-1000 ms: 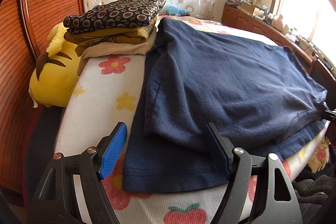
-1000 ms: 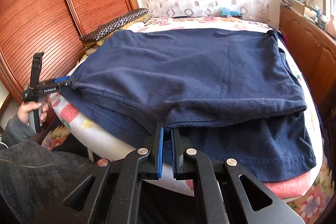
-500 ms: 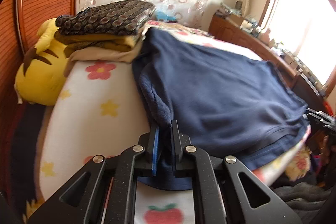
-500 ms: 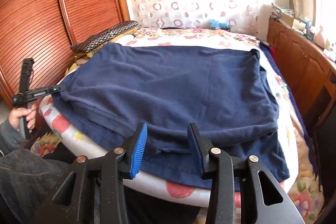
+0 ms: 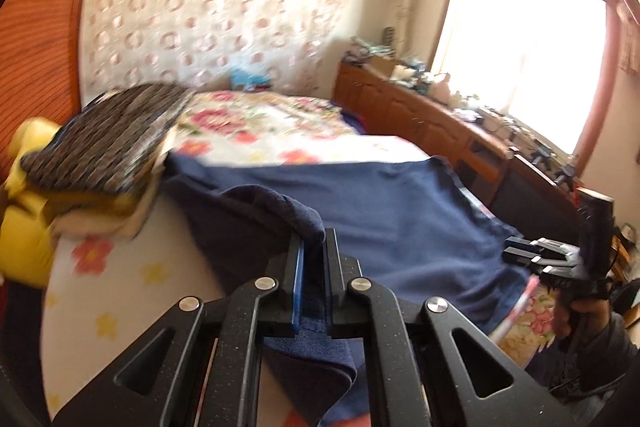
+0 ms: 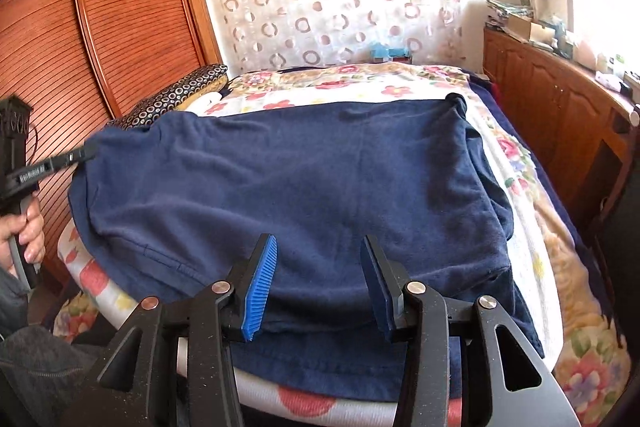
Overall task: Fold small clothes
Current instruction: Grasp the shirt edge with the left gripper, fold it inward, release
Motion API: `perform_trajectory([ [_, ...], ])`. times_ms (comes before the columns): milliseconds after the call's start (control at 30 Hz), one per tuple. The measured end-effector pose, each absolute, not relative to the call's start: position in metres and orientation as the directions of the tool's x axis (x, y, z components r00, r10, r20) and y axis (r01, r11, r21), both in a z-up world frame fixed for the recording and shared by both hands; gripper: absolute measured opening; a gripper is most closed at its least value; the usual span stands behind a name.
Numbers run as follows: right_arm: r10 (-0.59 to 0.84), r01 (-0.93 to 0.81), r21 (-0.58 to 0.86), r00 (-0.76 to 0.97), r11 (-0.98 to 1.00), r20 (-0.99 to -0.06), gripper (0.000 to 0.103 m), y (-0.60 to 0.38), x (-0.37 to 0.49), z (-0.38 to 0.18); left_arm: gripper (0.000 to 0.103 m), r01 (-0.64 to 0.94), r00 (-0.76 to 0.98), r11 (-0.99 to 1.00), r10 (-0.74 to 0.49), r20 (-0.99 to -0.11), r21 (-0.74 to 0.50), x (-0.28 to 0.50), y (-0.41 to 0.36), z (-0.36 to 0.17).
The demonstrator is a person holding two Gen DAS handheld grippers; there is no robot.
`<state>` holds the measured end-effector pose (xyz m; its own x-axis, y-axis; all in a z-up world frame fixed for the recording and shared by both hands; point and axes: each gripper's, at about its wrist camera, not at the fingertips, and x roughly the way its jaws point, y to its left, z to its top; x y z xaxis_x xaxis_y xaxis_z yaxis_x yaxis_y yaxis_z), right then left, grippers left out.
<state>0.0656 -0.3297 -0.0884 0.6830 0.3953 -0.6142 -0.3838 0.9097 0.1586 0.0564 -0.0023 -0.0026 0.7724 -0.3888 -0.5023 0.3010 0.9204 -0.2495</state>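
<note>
Floral bedding [image 6: 516, 163] covers the bed that serves as the folding surface, and every place below is given from the navy shirt [image 6: 320, 179] spread across it.

Left gripper [image 5: 314, 263]: its jaws are pinched nearly together on the shirt's near-left edge, cloth bunched between the pads and a strip hanging below them. That edge stands clear of the bedding, probably so this side can be carried over the middle as a fold. The gripper points forward and somewhat down, and the view is blurred.

Right gripper [image 6: 318, 279]: jaws partly apart and opening, poised over the shirt's near hem. The pads [image 6: 260, 291] do not press on any cloth, so this side has likely been let go to lie flat. It too tilts down toward the hem, just above the fabric.

Beyond the shirt's left shoulder sits a stack of folded patterned clothes [image 5: 104, 143], with a yellow plush toy [image 5: 24, 223] just outside that. To the shirt's right runs a wooden cabinet [image 6: 560, 115].
</note>
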Motion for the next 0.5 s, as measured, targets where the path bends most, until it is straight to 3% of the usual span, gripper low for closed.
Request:
perform_trajectory([
  [200,0.387,-0.381,0.146,0.697,0.913,-0.604,0.046,-0.330,0.066,-0.083,0.008,0.421,0.760,0.882,-0.471,-0.449,-0.213,0.069,-0.052,0.032],
  [367,0.395,-0.387,0.148,0.703,0.910,-0.592,0.046,-0.326,0.065,-0.083,0.009,0.435,0.744,0.880,-0.470,-0.475,-0.189,0.068,-0.071,0.030],
  [500,0.406,-0.402,0.148,0.695,0.904,-0.594,0.047,-0.328,0.070,-0.087,0.035,0.434,0.732,0.884,-0.459,-0.504,-0.174,0.065,-0.067,0.022],
])
